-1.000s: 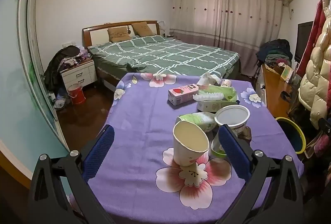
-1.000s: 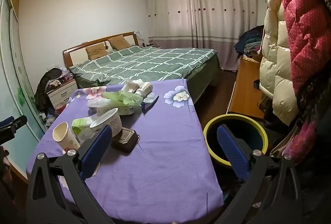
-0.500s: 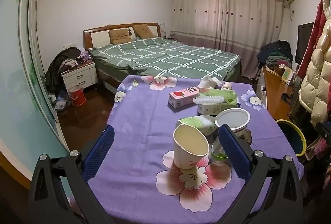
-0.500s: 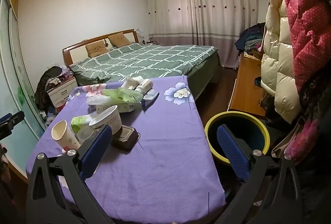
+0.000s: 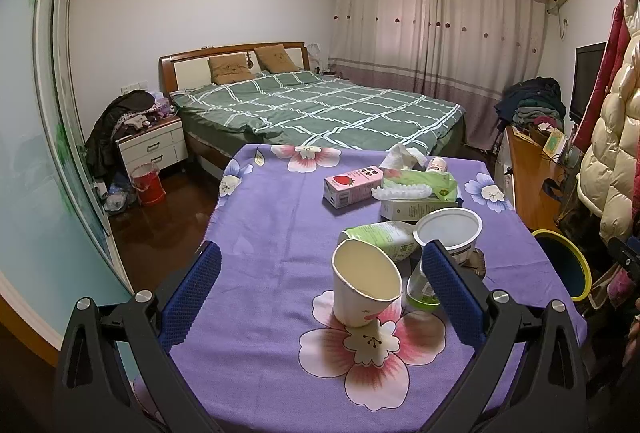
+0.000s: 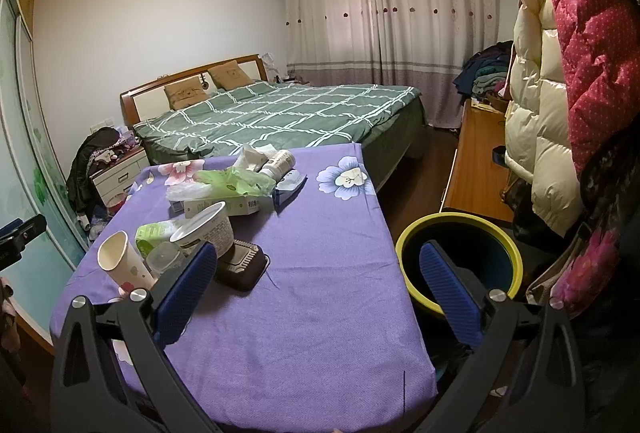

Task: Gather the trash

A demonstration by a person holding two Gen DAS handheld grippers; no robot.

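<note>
Bedroom with a green checked bed point(image 5: 320, 109) behind a surface point(image 5: 280, 233) covered in purple flowered cloth. Left hand-held gripper point(image 5: 320, 285), fingers spread wide and empty, frames a tilted paper cup point(image 5: 365, 287) beside a white tub point(image 5: 450, 233), green packet point(image 5: 380, 235) and pink carton point(image 5: 352, 185). Right hand-held gripper point(image 6: 318, 287), likewise wide apart and empty, hovers between the surface edge and a yellow-rimmed bin point(image 6: 460, 265) on the floor.

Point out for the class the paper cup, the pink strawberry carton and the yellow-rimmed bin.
paper cup point(image 5: 362, 297), left wrist view, on its outer wall below the rim
pink strawberry carton point(image 5: 352, 183), left wrist view, on its top face
yellow-rimmed bin point(image 6: 502, 237), right wrist view, on the far part of its rim
</note>
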